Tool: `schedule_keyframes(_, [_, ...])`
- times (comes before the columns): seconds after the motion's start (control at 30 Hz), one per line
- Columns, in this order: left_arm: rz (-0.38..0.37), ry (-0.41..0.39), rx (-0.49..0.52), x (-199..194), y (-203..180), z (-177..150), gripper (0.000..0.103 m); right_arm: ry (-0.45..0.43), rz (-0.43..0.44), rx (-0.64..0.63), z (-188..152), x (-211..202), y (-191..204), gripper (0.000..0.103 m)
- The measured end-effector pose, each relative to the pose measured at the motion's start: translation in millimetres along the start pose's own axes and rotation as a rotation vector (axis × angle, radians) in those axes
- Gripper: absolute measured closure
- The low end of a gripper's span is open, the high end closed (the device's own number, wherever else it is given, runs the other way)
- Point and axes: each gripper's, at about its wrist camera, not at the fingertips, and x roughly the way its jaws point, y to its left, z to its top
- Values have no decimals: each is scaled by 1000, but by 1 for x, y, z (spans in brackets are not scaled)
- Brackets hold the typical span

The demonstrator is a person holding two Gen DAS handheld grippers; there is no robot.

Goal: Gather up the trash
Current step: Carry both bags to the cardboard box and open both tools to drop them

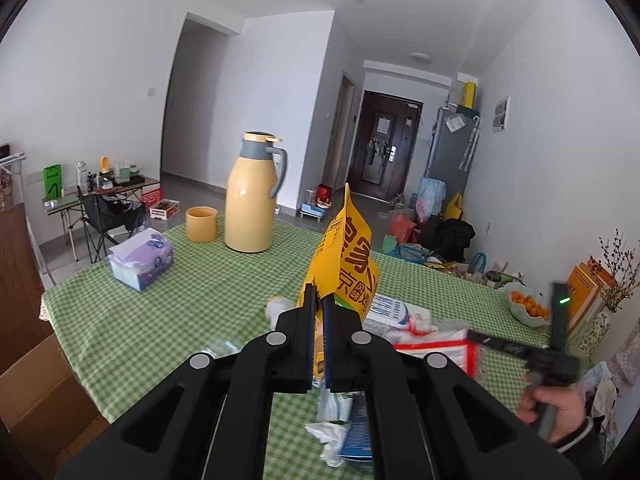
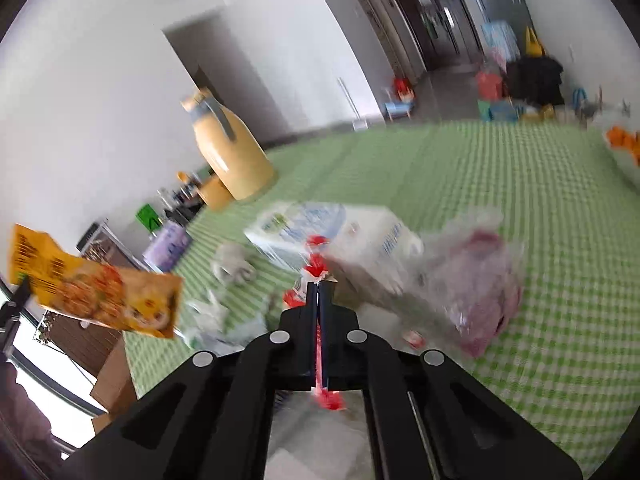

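My left gripper point(image 1: 318, 294) is shut on the lower end of a yellow snack bag point(image 1: 348, 256), which stands up above the green checked tablecloth point(image 1: 200, 312). In the right wrist view the same yellow bag point(image 2: 100, 292) hangs at the left. My right gripper point(image 2: 319, 290) is shut on a red-and-white wrapper point(image 2: 320, 360). The left wrist view shows that right gripper point(image 1: 474, 336) at the right, with the wrapper point(image 1: 432, 350) in it and a person's hand point(image 1: 552, 404) on its handle. More trash lies on the cloth: crumpled paper point(image 2: 234, 264), a white carton point(image 2: 340, 232), a clear plastic bag point(image 2: 480, 292).
A yellow thermos jug point(image 1: 252, 196), a yellow cup point(image 1: 202, 224) and a tissue pack point(image 1: 142, 258) stand at the table's far side. A bowl of oranges point(image 1: 528, 306) is at the right edge. A cardboard box point(image 1: 40, 380) sits beside the table on the left.
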Motion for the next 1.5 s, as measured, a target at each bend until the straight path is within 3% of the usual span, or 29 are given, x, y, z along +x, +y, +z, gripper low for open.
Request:
schedule_keyframes(0.13, [4,-10,-4,-6,11,-3,103,-98,24,-36,13,-38,23,102])
schedule_keyframes(0.33, [12,-21,-45,-11,30,-3,103,-123,39,-95,24,-45,52,102])
schedule_keyframes(0.57, [87,-43,-55,-26,63,0,103,-97,118,-170,23,-13,110,102])
schedule_keyframes(0.67, [186,-49,-46,-36,92,-2,103,-65,178,-208,21,12,146,102])
schedule_keyframes(0.87, [398,-10,-107,-70,178,-18,103,34,331,-277,3,77,233,102])
schedule_keyframes(1.0, [550,34,-163,-101,241,-42,103,153,457,-332,-27,128,304,102])
schedule_keyframes(1.13, [734,178,-239,-121,314,-87,103,270,561,-388,-65,171,368,102])
schedule_keyframes(1.3, [835,373,-335,-107,377,-146,102,459,655,-464,-127,223,449,102])
schedule_keyframes(1.33, [828,405,-365,-102,391,-155,101,508,669,-486,-141,234,465,102])
schedule_keyframes(1.4, [808,493,-420,-89,413,-176,92,571,670,-536,-164,250,492,102])
schedule_keyframes(1.43, [804,529,-438,-85,421,-183,82,602,668,-567,-176,257,503,102])
schedule_keyframes(1.47, [807,561,-455,-82,428,-189,51,627,664,-584,-186,266,511,102])
schedule_keyframes(1.5, [817,573,-460,-81,432,-194,30,667,663,-606,-199,277,521,102])
